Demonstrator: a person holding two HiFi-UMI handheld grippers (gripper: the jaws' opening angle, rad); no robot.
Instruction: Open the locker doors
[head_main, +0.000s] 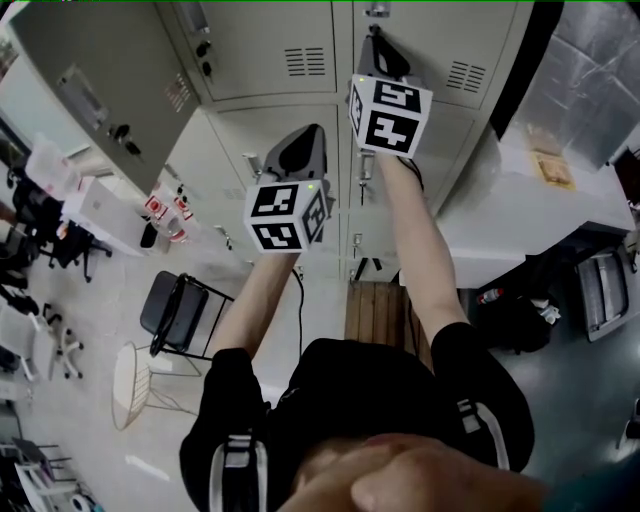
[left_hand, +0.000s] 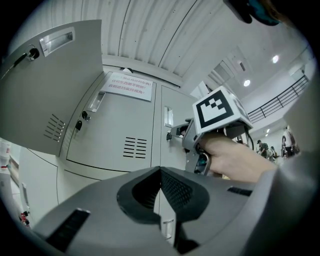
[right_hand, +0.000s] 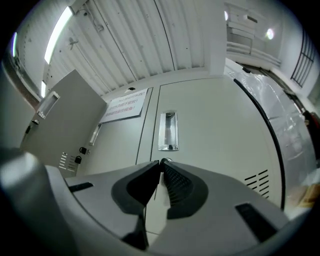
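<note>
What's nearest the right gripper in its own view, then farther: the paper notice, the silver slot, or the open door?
1. silver slot: straight ahead, just above the right gripper, which seems to pinch the key.
2. paper notice: on the neighbouring door, up left.
3. open door: far left, swung out.

The pale floor (head_main: 80, 440) carries a black folding chair (head_main: 172, 312) and, just beside it, a white wire stool (head_main: 130, 385). A slatted wooden bench (head_main: 372, 312) stands before the lockers (head_main: 280, 130).

The red print on the notice (left_hand: 127, 86) is too small to read. The right gripper (right_hand: 160, 163) pinches a small lock part (right_hand: 166, 160), and its jaws hide most of it.
</note>
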